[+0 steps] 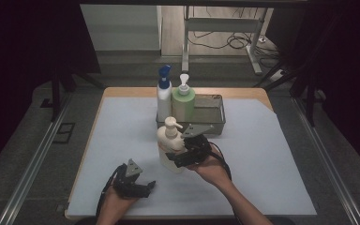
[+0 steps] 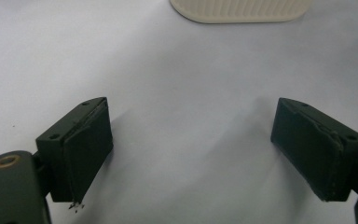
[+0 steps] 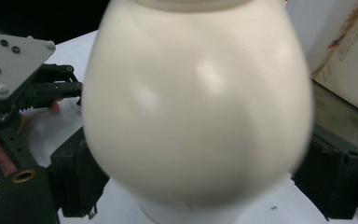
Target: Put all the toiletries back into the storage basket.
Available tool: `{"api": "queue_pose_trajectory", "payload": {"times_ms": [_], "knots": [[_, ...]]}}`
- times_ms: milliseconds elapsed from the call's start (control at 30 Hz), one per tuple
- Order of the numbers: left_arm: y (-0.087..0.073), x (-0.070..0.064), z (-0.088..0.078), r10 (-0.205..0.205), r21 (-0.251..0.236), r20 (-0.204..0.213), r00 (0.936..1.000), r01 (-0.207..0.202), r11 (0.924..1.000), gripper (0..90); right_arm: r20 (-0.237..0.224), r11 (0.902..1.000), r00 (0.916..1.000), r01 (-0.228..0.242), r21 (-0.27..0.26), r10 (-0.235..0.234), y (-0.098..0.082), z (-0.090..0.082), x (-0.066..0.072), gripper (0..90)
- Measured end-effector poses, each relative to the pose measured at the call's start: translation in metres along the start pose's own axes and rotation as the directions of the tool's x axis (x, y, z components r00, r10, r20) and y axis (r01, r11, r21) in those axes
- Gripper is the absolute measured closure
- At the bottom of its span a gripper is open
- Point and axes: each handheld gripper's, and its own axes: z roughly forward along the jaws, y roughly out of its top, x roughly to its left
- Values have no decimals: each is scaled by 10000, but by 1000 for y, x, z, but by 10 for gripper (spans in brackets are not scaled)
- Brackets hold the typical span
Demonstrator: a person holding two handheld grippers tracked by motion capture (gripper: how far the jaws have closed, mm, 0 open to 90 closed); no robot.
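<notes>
left gripper (image 1: 136, 183) jaws apart | right gripper (image 1: 180, 151) jaws clamped on cream bottle (image 1: 169, 145), base hidden

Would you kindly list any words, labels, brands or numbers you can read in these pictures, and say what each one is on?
No text can be read.
Label on the bottle at the upper right of the right gripper view: rows of small print, too blurred to read.
Cream pump bottle: no print on its visible side.
Blue-capped bottle and green pump bottle: nothing legible in the high view.
</notes>
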Motion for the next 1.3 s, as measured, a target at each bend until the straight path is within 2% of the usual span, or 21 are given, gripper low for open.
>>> {"api": "queue_pose_trajectory", "payload": {"times_ms": [67, 300, 367, 633, 800, 1300], "knots": [[0, 0, 0, 1, 2, -2, 10000, -1, 10000, 123, 15, 10000, 10000, 3, -17, -3, 1, 2, 2, 173], [0, 0, 0, 0, 3, 1, 10000, 0, 10000, 123, 42, 9999, 10000, 27, -110, -27, 5, 7, 4, 314], [0, 0, 0, -1, 3, 0, 10000, 1, 10000, 123, 185, 9999, 9998, 59, -88, -57, 6, 7, 5, 339], [0, 0, 0, 1, 0, -1, 10000, -1, 10000, 123, 390, 9995, 9989, 245, 176, -251, 9, 5, 9, 362], [0, 0, 0, -5, -11, 11, 10000, 5, 10000, 123, 297, 9985, 9991, 295, 470, -309, 12, 2, 10, 366], [0, 0, 0, -11, -3, 19, 10000, 11, 10000, 123, 193, 9984, 9997, 135, 557, -146, 23, -31, -1, 369]]}}
